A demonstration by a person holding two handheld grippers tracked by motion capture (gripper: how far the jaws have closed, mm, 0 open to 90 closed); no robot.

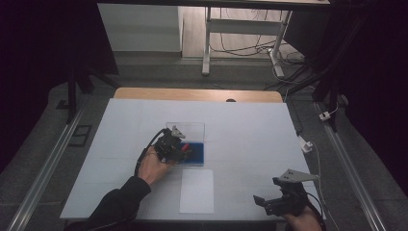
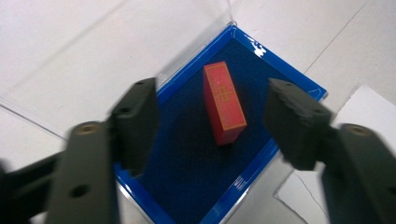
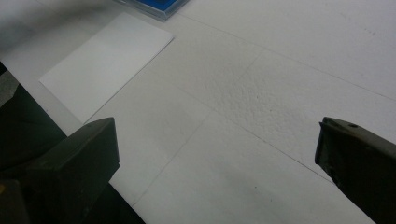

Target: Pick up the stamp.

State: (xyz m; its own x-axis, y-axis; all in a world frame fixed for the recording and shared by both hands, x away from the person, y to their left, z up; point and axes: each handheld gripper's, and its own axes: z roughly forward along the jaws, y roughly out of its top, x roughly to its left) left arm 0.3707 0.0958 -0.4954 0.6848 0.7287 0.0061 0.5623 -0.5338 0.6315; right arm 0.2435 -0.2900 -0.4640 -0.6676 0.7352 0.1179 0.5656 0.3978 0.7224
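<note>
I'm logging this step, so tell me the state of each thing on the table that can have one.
Clear plastic box with blue lining: open, lid raised behind it.
Red rectangular block: lying inside the box on the blue lining, not gripped.
White paper sheet: flat on the table, in front of the box.
Left gripper: jaws open, either side of the block, no contact.
Right gripper: jaws open, nothing between them, above bare table.

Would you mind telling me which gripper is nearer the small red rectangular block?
Left. The left gripper hovers over the red block, jaws either side, not touching; the right gripper rests at the table's near right.
</note>
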